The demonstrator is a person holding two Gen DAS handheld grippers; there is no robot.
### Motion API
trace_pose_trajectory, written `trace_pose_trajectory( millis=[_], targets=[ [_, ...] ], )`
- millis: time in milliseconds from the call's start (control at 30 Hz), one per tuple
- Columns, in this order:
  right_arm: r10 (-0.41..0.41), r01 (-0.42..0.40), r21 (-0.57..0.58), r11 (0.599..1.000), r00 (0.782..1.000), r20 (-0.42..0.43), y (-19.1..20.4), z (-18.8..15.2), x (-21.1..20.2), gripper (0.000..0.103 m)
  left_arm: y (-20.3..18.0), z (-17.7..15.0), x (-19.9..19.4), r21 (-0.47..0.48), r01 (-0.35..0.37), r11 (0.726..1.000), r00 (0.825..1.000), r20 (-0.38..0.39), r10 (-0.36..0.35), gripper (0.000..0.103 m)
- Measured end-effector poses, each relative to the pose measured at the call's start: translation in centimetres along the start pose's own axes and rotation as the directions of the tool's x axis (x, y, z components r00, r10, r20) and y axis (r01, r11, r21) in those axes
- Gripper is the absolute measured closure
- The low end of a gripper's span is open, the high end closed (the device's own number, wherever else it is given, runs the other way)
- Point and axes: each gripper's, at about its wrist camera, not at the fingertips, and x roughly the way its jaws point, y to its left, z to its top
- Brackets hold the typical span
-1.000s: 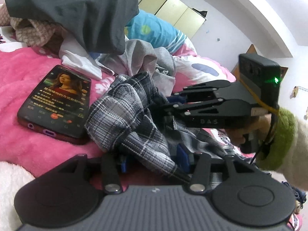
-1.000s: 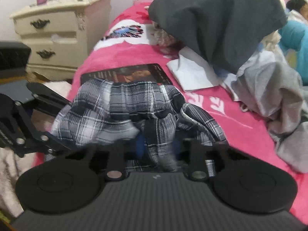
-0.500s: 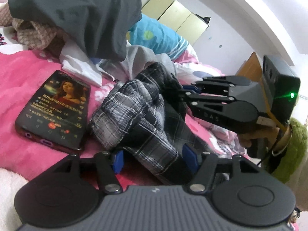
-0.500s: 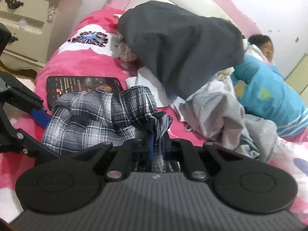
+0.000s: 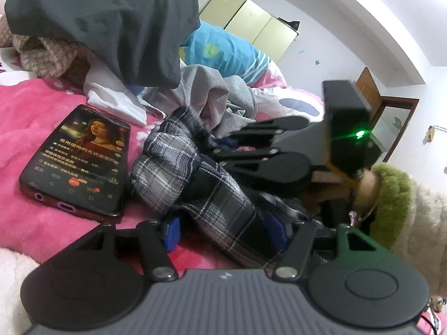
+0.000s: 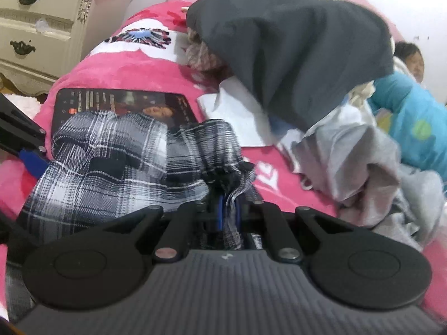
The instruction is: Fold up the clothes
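Right gripper (image 6: 227, 215) pinches plaid shirt (image 5: 178, 164) tight; left gripper (image 5: 223, 230) stands wide, cloth between unpressed. Pulling now could drag fabric onto phone (image 5: 75, 162).

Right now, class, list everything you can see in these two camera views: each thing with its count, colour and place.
Plaid garment: one, black and white, crumpled on the blanket at the front.
Phone: one, dark, screen lit, beside the plaid garment.
Dark garment: one, charcoal, draped on top of the pile.
Grey garment: one, light grey, heaped under the dark one.
Blanket: one, pink, covering the bed.
Nightstand: one, cream, beside the bed.
Person: one, blue top, lying beyond the pile.
Left gripper: fingers open, plaid cloth between them.
Right gripper: fingers shut on plaid cloth.
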Motion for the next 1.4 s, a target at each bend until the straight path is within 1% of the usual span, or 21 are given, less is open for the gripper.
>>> trace_pose_trajectory(
  millis=[100, 167, 200, 233, 333, 400, 467, 533, 600, 700, 767, 833, 900, 1000, 1067, 1133, 1200, 1333, 1400],
  targets=[
    [0.004, -0.004, 0.053, 0.999, 1.0, 0.005, -0.1, -0.4, 0.7, 0.093, 0.0, 0.0, 0.0, 0.0, -0.001, 1.0, 1.0, 0.001, 0.001, 0.04],
    [0.004, -0.005, 0.115, 0.993, 1.0, 0.01, -0.8, -0.2, 0.2, 0.091, 0.0, -0.1, 0.0, 0.003, -0.003, 1.0, 1.0, 0.002, 0.003, 0.04],
    [0.0, -0.003, 0.156, 0.988, 1.0, 0.017, -1.3, -0.2, -0.3, 0.085, 0.0, -0.1, 0.0, 0.004, -0.004, 1.0, 1.0, 0.002, 0.004, 0.04],
    [-0.006, 0.0, 0.198, 0.98, 1.0, 0.026, -1.8, -0.1, -0.9, 0.075, 0.0, -0.1, 0.0, 0.004, -0.004, 1.0, 1.0, 0.001, 0.004, 0.041],
    [-0.029, 0.006, 0.331, 0.944, 0.997, 0.065, -3.4, -0.2, -3.3, 0.064, -0.1, -0.1, -0.1, 0.011, -0.012, 1.0, 1.0, 0.002, 0.012, 0.041],
    [-0.054, 0.013, 0.416, 0.909, 0.995, 0.086, -4.5, -0.5, -5.2, 0.061, -0.3, -0.1, -0.4, 0.02, -0.027, 0.999, 1.0, 0.006, 0.027, 0.041],
    [-0.113, 0.044, 0.489, 0.871, 0.987, 0.111, -5.2, -1.0, -7.8, 0.061, -0.7, 0.0, -1.2, 0.032, -0.044, 0.998, 0.999, 0.004, 0.044, 0.041],
    [-0.186, 0.071, 0.565, 0.822, 0.971, 0.148, -5.8, -2.0, -11.5, 0.061, -1.2, -0.1, -2.3, 0.062, -0.063, 0.996, 0.998, 0.004, 0.063, 0.041],
    [-0.255, 0.101, 0.628, 0.772, 0.953, 0.161, -6.1, -3.7, -15.0, 0.061, -1.8, 0.0, -3.9, 0.094, -0.086, 0.992, 0.996, 0.019, 0.085, 0.041],
    [-0.358, 0.139, 0.714, 0.687, 0.919, 0.166, -6.5, -6.2, -20.2, 0.06, -2.7, 0.7, -6.0, 0.115, -0.111, 0.987, 0.993, 0.048, 0.106, 0.041],
    [-0.389, 0.163, 0.736, 0.657, 0.91, 0.146, -5.7, -7.8, -22.3, 0.06, -3.5, 1.4, -6.8, 0.137, -0.114, 0.984, 0.992, 0.072, 0.105, 0.041],
    [-0.414, 0.186, 0.754, 0.63, 0.902, 0.124, -4.9, -9.4, -24.3, 0.061, -4.4, 2.6, -6.5, 0.152, -0.096, 0.984, 0.993, 0.085, 0.084, 0.041],
    [-0.418, 0.209, 0.75, 0.628, 0.903, 0.098, -3.9, -10.6, -25.1, 0.061, -5.3, 4.0, -5.5, 0.168, -0.084, 0.982, 0.994, 0.089, 0.069, 0.041],
    [-0.402, 0.226, 0.732, 0.642, 0.913, 0.071, -3.1, -11.7, -25.2, 0.061, -6.5, 6.0, -1.9, 0.193, -0.078, 0.978, 0.996, 0.063, 0.067, 0.041],
    [-0.384, 0.227, 0.724, 0.652, 0.921, 0.057, -2.9, -12.2, -25.0, 0.061, -6.7, 6.7, 0.6, 0.204, -0.104, 0.973, 0.994, 0.066, 0.092, 0.041],
    [-0.347, 0.224, 0.696, 0.682, 0.937, 0.039, -3.3, -12.3, -24.0, 0.061, -6.2, 7.3, 3.5, 0.202, -0.139, 0.969, 0.99, 0.04, 0.134, 0.043],
    [-0.308, 0.217, 0.666, 0.714, 0.951, 0.02, -3.7, -12.4, -22.9, 0.062, -5.1, 7.6, 5.7, 0.163, -0.174, 0.971, 0.985, 0.019, 0.173, 0.045],
    [-0.202, 0.174, 0.605, 0.777, 0.979, -0.022, -5.2, -12.8, -19.7, 0.062, -2.7, 7.4, 8.0, 0.094, -0.229, 0.969, 0.973, 0.013, 0.229, 0.051],
    [-0.143, 0.14, 0.579, 0.803, 0.989, -0.041, -6.1, -13.1, -17.6, 0.062, -1.7, 7.1, 8.8, 0.072, -0.248, 0.966, 0.969, 0.015, 0.247, 0.052]
  ],
)
